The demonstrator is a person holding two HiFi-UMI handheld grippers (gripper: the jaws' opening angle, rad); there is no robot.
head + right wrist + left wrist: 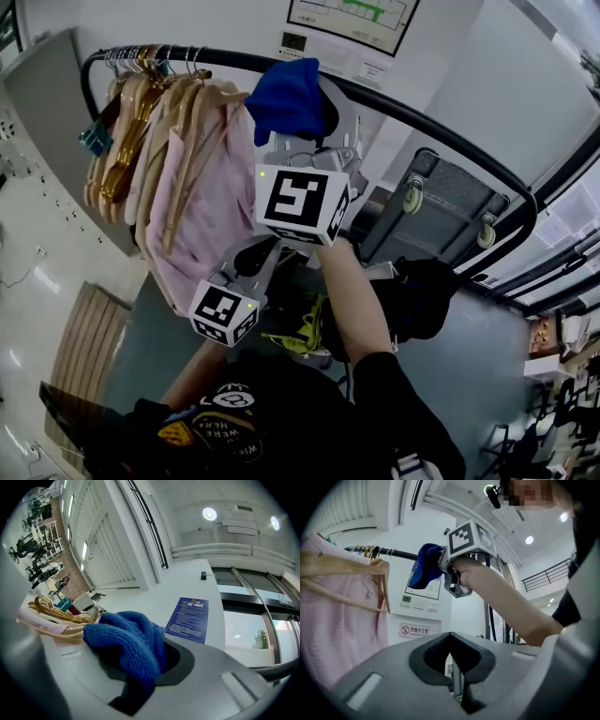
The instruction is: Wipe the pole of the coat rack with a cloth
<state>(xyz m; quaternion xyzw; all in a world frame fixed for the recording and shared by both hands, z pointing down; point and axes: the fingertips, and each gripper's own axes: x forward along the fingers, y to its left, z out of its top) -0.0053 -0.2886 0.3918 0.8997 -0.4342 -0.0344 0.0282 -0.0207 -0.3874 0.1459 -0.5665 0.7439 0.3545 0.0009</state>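
The coat rack's black pole (441, 127) arcs across the top of the head view. A blue cloth (286, 97) is pressed onto it just right of the hangers. My right gripper (302, 131) reaches up from below and is shut on that cloth (129, 641), which bulges out of its jaws. In the left gripper view the cloth (424, 569) wraps the pole (396, 553), with the right gripper (457, 569) behind it. My left gripper (255, 262) hangs lower, beside the pink clothes. Its jaws (451, 641) are shut with nothing between them.
Wooden hangers (131, 122) with pink garments (202, 202) crowd the pole's left end. A grey wheeled cart (441, 211) leans on the wall behind the rack. A slatted wooden board (89, 342) lies on the floor at left. Notices hang on the white wall (417, 630).
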